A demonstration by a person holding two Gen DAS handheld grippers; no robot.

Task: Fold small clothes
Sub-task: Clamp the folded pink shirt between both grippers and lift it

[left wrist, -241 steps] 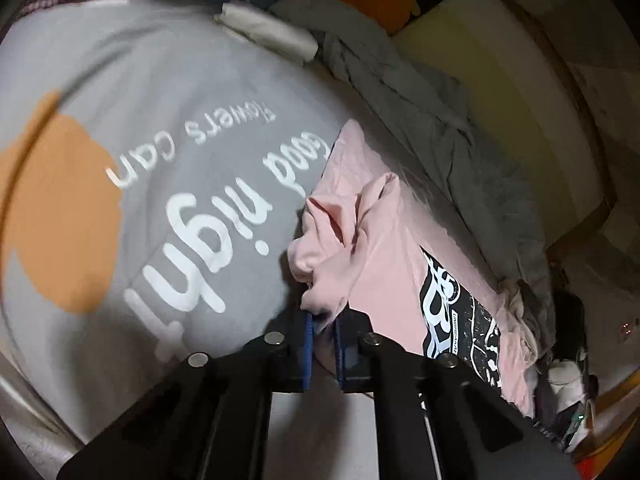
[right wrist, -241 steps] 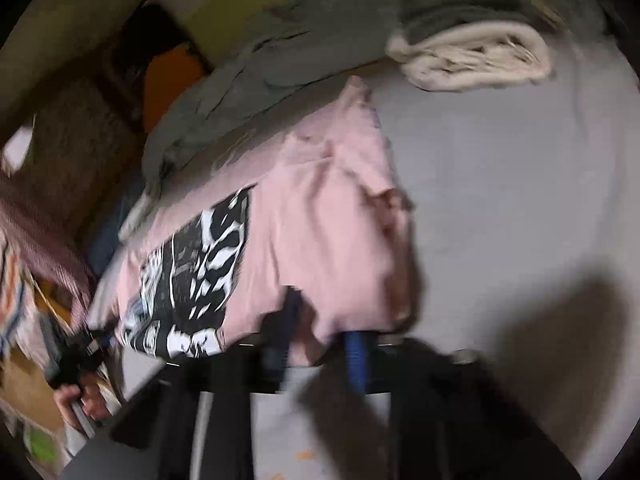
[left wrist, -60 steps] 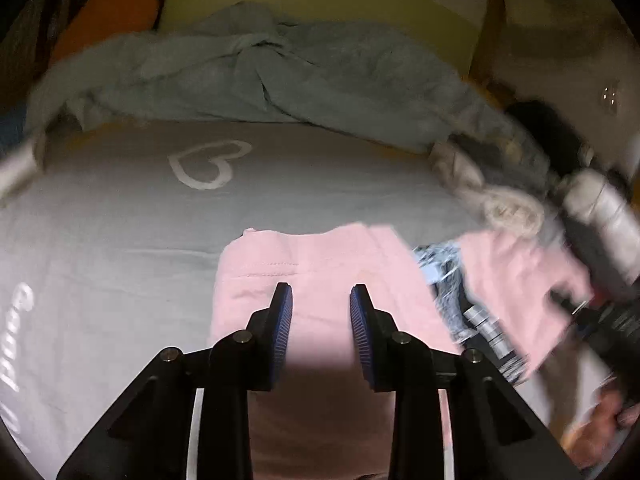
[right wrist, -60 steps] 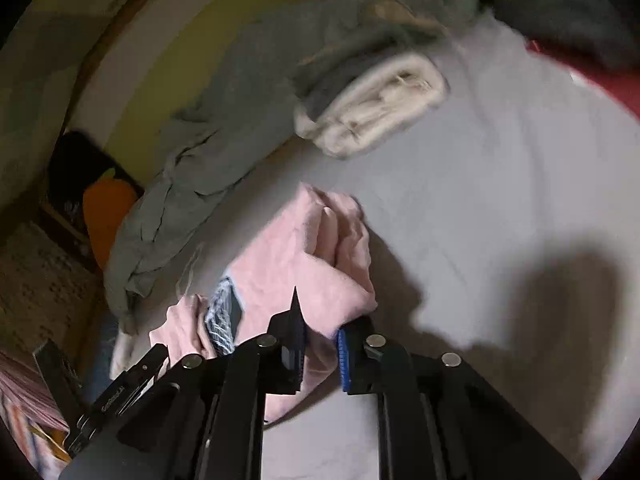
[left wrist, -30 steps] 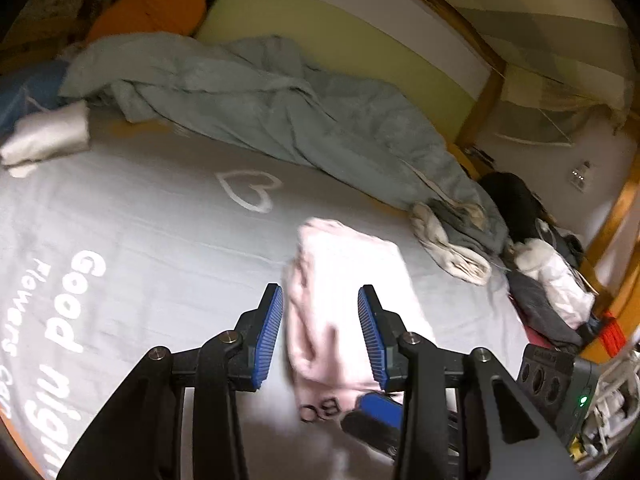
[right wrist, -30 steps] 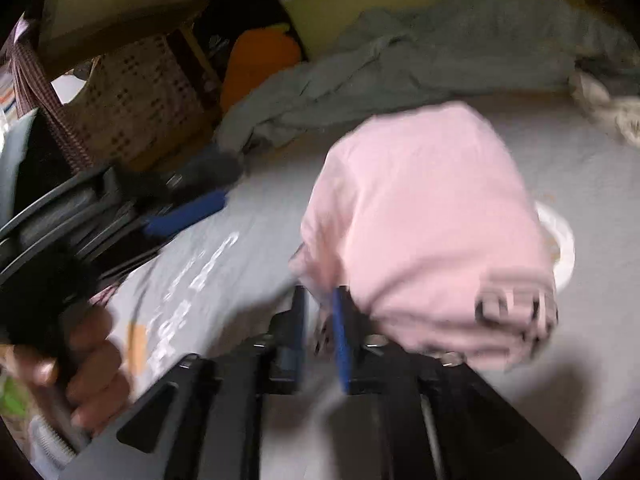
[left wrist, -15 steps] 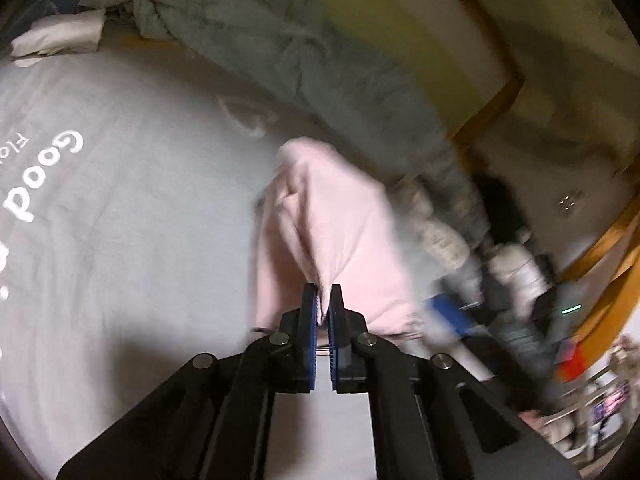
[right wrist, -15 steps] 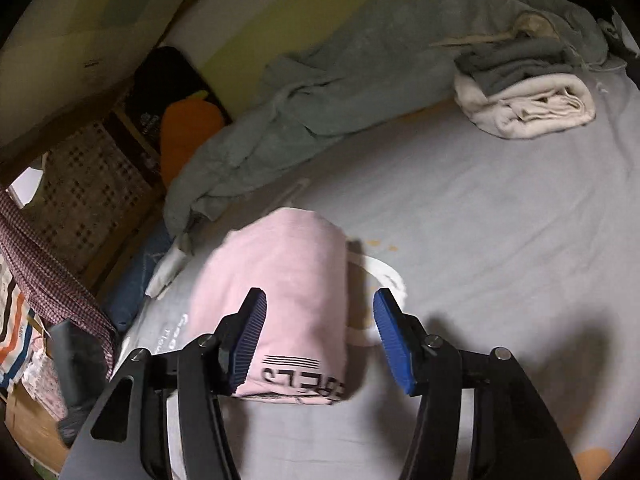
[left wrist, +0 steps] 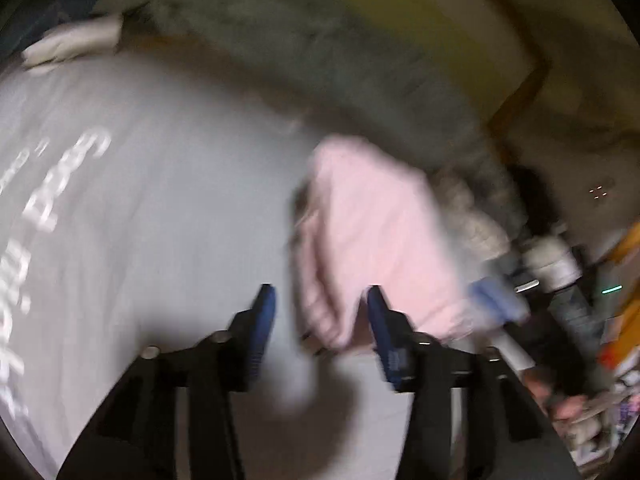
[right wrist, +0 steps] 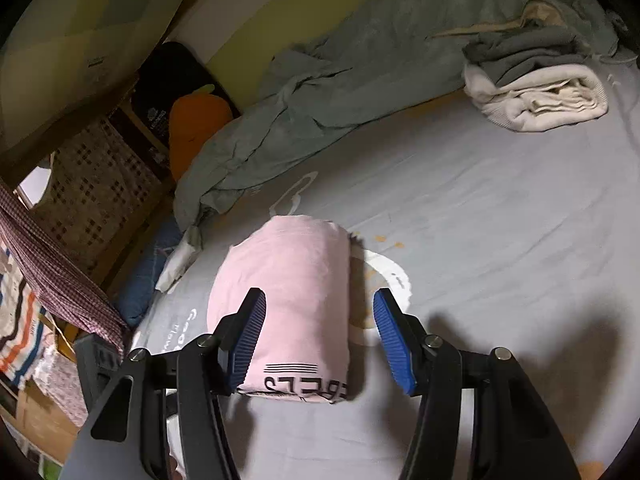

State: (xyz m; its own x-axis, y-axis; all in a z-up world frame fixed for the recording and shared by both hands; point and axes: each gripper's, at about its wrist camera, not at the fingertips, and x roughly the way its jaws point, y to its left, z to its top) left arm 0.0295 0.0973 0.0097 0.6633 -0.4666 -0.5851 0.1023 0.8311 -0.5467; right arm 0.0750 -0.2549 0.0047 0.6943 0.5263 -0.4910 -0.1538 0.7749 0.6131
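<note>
With both the left gripper (left wrist: 318, 322) and right gripper (right wrist: 320, 334) spread wide and empty, withdraw straight back (no snagging) from the folded pink shirt (right wrist: 288, 300).

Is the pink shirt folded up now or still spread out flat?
Folded. The pink shirt lies as a compact bundle on the grey bedsheet, with its black print at the near edge. Both grippers are open and hold none of it.
</note>
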